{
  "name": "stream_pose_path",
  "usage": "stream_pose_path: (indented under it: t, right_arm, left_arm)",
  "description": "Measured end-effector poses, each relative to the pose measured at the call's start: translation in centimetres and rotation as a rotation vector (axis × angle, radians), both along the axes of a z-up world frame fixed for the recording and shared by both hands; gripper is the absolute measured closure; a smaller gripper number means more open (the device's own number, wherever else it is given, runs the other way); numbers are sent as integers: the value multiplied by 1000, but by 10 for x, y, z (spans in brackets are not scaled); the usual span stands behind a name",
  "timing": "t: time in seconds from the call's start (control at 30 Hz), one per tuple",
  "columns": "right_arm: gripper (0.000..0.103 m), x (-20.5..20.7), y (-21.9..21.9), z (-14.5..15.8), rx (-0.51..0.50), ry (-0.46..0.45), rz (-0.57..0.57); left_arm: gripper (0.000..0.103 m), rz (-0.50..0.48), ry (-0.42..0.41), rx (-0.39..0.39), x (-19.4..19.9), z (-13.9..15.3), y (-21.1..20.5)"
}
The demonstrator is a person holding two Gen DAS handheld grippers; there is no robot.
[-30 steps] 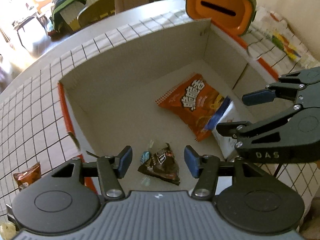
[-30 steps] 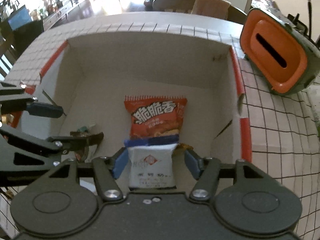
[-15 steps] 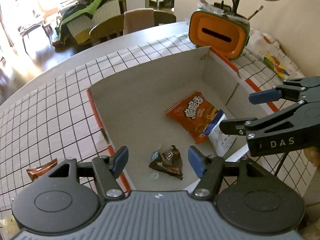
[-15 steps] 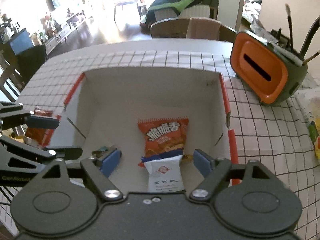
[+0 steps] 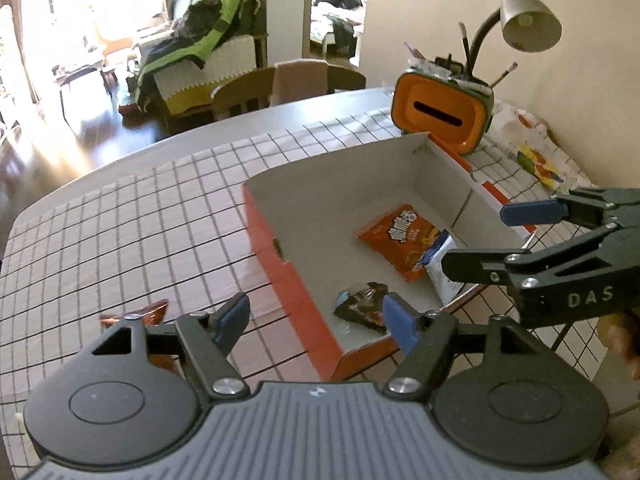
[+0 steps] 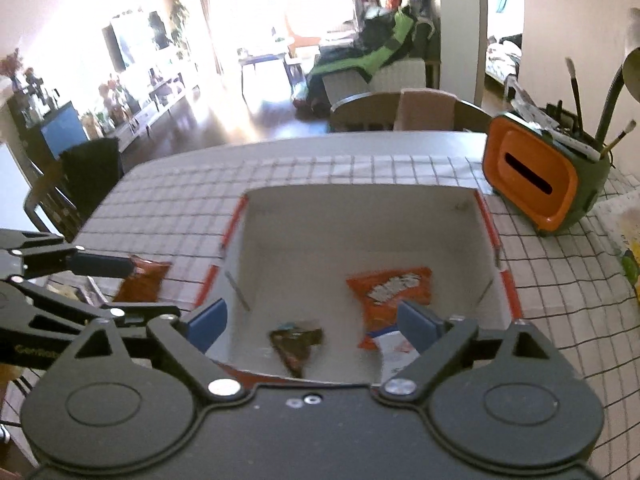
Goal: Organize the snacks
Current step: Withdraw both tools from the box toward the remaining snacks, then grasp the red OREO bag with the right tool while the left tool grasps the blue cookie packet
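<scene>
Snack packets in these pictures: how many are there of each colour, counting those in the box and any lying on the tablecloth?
Orange packet, in the box: 1
White packet with blue edge, in the box: 1
Dark brown packet, in the box: 1
Reddish-brown packet, on the tablecloth outside the box: 1
Total: 4

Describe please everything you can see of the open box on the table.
The box is an open, lidless cardboard carton, orange outside and white inside, resting on the checked tablecloth. Inside lie an orange snack bag, a white packet overlapping it, and a dark wrapper. No claw touches it.
</scene>
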State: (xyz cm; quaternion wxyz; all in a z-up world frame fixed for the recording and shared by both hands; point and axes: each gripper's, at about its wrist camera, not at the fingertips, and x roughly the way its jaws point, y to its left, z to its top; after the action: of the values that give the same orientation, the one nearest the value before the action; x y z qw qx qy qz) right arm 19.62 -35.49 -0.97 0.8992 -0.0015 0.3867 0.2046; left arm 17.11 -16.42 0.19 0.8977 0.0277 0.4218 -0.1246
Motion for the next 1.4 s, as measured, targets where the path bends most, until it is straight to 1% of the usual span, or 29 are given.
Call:
stream_pose_path:
  t: [0.03,0.13,0.17,0.37,0.47,0.7,0.87,1.1,1.27,1.4]
  right_arm:
    - [11,-4,3,2,14,-5,3]
    - [3,-17,14,7,54,-24,7]
    - [2,-22,18,8,66,-33,8]
    - [0,-47,44,11,94,-72,39]
    - [0,-59,59,12,105,-88,52]
    - [0,-74,93,11,141,-105,99]
    - [0,-82,118,8,133,-96,121]
    - [0,-98,148,0,106,-85,157]
    - [0,-92,164,-11,84,-55,148]
    - [0,-83,180,-21,70,-29,145]
  left_arm:
    - [26,2,-8,-4,-5,1,5]
    - [25,10,-31,-7,-21,4,19]
    - [25,11,-39,-7,-27,5,24]
    - [21,20,-71,-21,-58,7,51]
    - [20,28,-94,-28,-73,7,66]
    - [15,70,-121,-45,-102,8,107]
    - [15,105,-119,-48,-119,3,138]
    - [15,163,-94,-44,-135,-10,178]
    - [15,196,-45,-69,-139,-21,201]
    - [15,248,-12,-76,-138,-35,215]
